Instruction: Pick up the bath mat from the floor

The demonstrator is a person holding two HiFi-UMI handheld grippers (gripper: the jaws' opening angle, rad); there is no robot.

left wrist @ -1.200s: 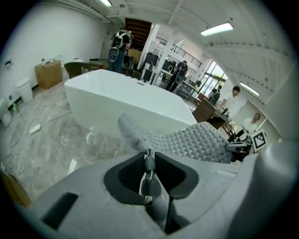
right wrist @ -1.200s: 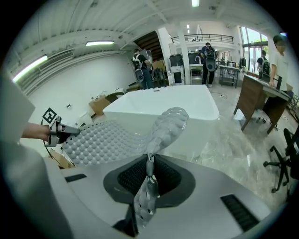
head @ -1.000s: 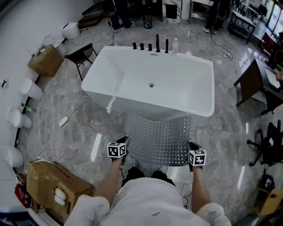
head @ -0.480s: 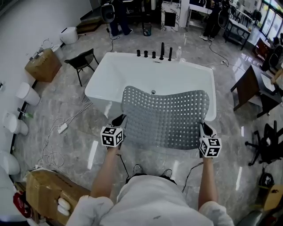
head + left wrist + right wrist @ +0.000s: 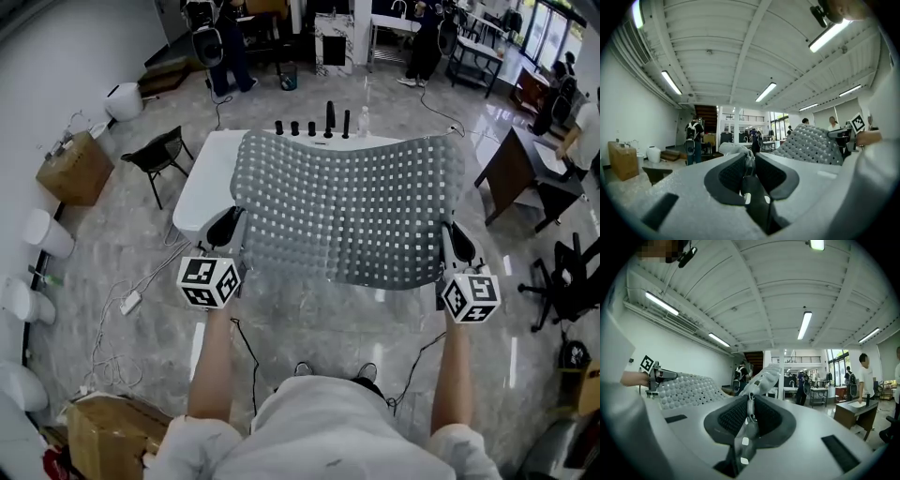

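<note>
The bath mat [image 5: 347,211] is held clear of the floor, stretched out between the two grippers in front of the person. It is a grey sheet covered with rows of small bumps and holes. In the head view most of the white bathtub [image 5: 199,192] is hidden behind it, and only the tub's left end and the black taps [image 5: 328,119] at its far rim are seen.

The mat's near left corner is clamped by the left gripper [image 5: 228,226]. In the left gripper view the jaws [image 5: 749,161] are seen closed on a thin fold of the mat's edge, and the rest of the mat [image 5: 811,144] is seen rising to the right. The near right corner is gripped by the right gripper [image 5: 457,242]. In the right gripper view its jaws [image 5: 750,411] are pressed together on the mat's edge, which stands up between them, and the bumpy sheet [image 5: 686,389] is seen running off to the left. Both grippers are pointed roughly level, with the marked cubes turned toward the camera.

A black chair [image 5: 161,153] and a cardboard box [image 5: 73,170] are seen left of the tub on the grey marble floor [image 5: 319,319]. A second box [image 5: 105,433] is seen at the lower left, and a dark table [image 5: 511,173] stands at the right.
</note>
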